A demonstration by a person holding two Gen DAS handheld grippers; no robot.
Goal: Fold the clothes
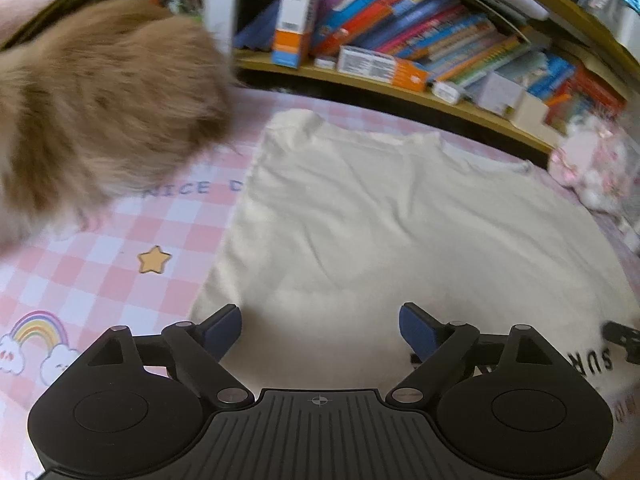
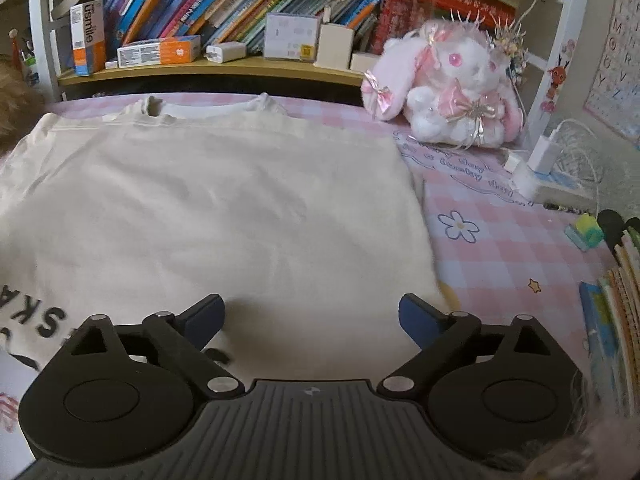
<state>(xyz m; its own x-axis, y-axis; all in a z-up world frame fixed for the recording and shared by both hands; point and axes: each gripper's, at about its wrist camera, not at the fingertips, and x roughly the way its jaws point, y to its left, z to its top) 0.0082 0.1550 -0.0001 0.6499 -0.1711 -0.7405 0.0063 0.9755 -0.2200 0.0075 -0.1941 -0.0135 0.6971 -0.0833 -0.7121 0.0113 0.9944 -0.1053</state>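
A cream T-shirt (image 1: 380, 220) (image 2: 208, 208) lies flat on a pink checked bedsheet (image 1: 100, 280) (image 2: 500, 248), sleeves folded in, collar at the far end toward the shelf. Black letters show on a folded-over part near the bottom. My left gripper (image 1: 320, 330) is open above the shirt's near left part, nothing between its blue pads. My right gripper (image 2: 312, 322) is open too, over the shirt's near right part, its right finger (image 2: 416, 320) close to the shirt's right edge.
A furry brown animal (image 1: 100, 96) stands on the bed left of the shirt. A pink and white plush rabbit (image 2: 452, 92) sits at the far right. A bookshelf (image 2: 224, 66) runs along the far side. Chargers, cables (image 2: 540, 160) and stacked books (image 2: 616, 304) lie at the right.
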